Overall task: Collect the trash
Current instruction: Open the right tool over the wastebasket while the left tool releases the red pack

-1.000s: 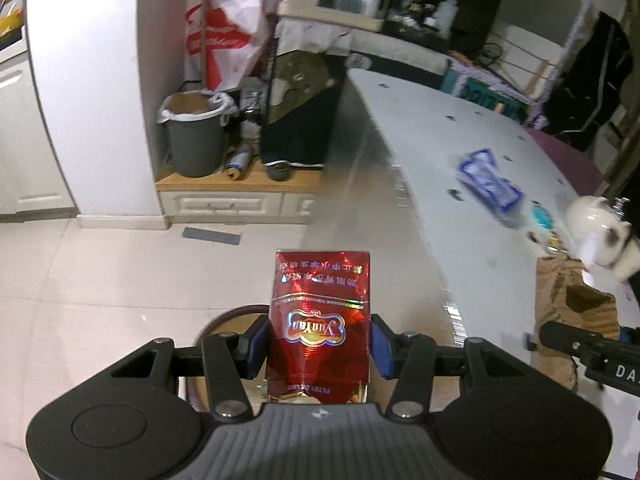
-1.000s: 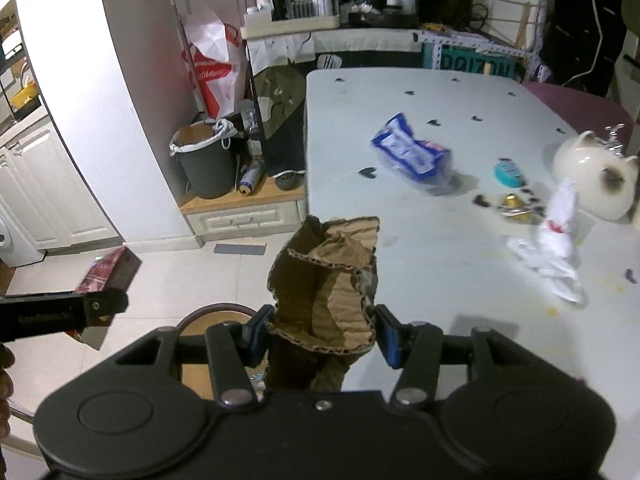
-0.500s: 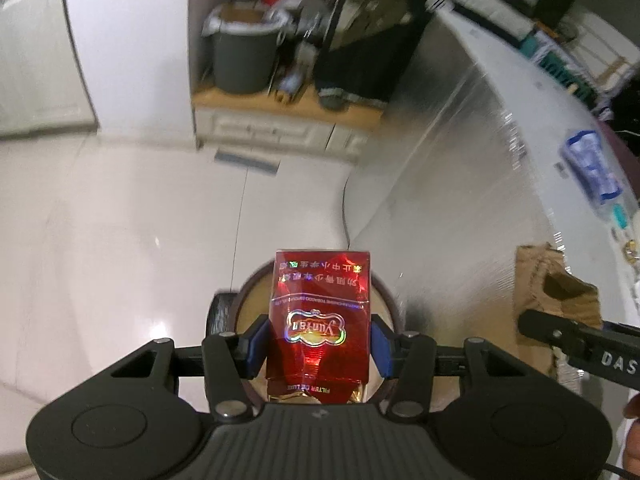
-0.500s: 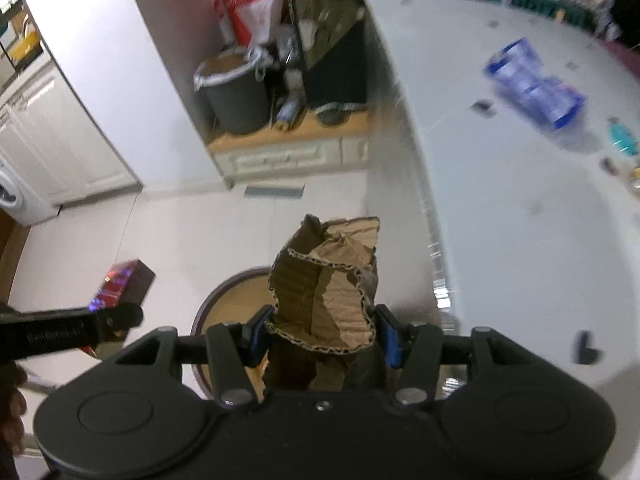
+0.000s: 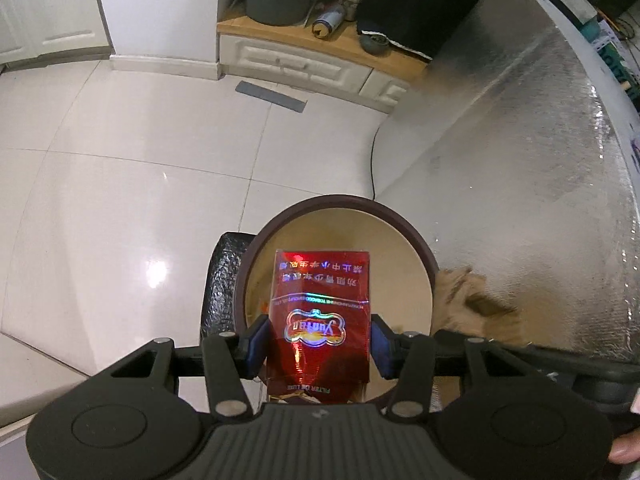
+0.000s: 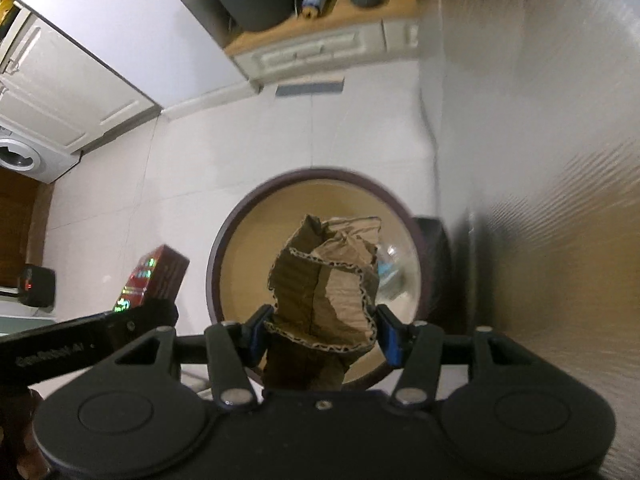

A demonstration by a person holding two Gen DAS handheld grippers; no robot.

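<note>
The left gripper (image 5: 318, 346) holds a red cigarette pack (image 5: 320, 320), its blue-padded jaws closed against the pack's two long sides. The pack is a flat rectangular carton in glossy foil with a holographic emblem and printed text, all of it inverted in the left wrist view. It hangs above the open mouth of a round bin (image 5: 416, 240) that stands on the floor.

The right gripper (image 6: 322, 330) holds a crumpled cardboard piece (image 6: 328, 280), its jaws pressed in on both sides of it. The cardboard is brown, matte and corrugated; the wavy fluting shows along its torn edges, and the sheet is folded into a rough open tube. It also hangs over the bin mouth.

The bin has a dark brown circular rim and a smooth tan inner wall. In the right wrist view, a clear, shiny item and something pale blue lie inside at the right; blur prevents identifying them.

The floor (image 5: 120, 200) is glossy white tile with thin grout lines. A curved surface clad in silver, finely embossed foil (image 5: 540, 160) rises just beside the bin. A black textured block (image 5: 222, 280) touches the bin's left side in the left wrist view.
</note>
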